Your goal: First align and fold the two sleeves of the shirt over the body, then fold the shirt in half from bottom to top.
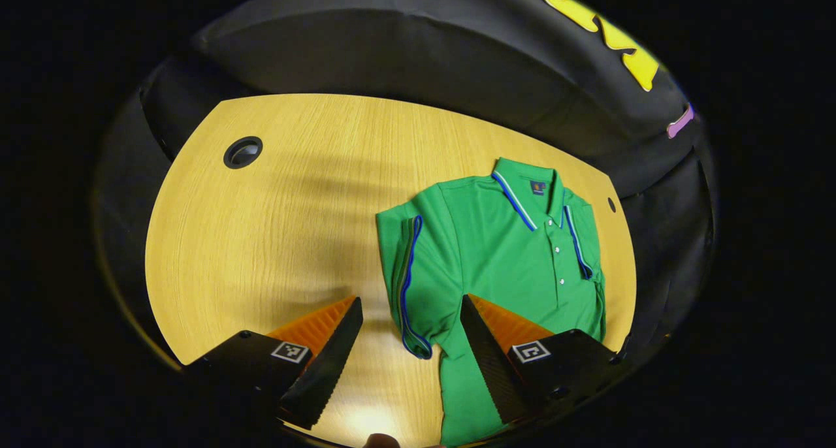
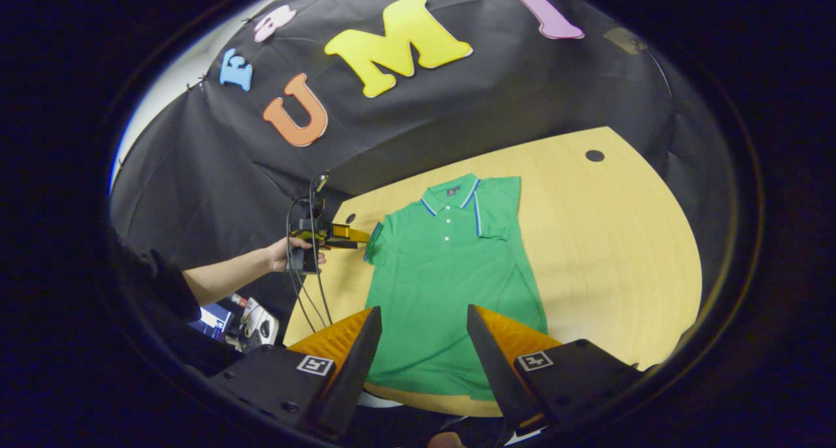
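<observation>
1. our left gripper hangs above the wooden table with its two fingers spread wide and nothing between them; one finger lies over bare wood, the other over the lower part of the shirt.
2. we see the green polo shirt lying flat on the table, collar away from us, toward the table's right side in the left gripper view.
3. the sleeve nearest our left gripper, with its blue-trimmed cuff, lies turned in along the side of the body.
4. the other sleeve lies over the body beside the button placket.
5. our right gripper is held above the shirt's bottom hem, fingers parted wide and gripping nothing.
6. in the right gripper view we also see the left gripper farther off, held by a hand, its tips just beside the shirt's sleeve; we cannot tell if they touch it.
7. a round cable hole sits in the table well apart from the shirt.
</observation>
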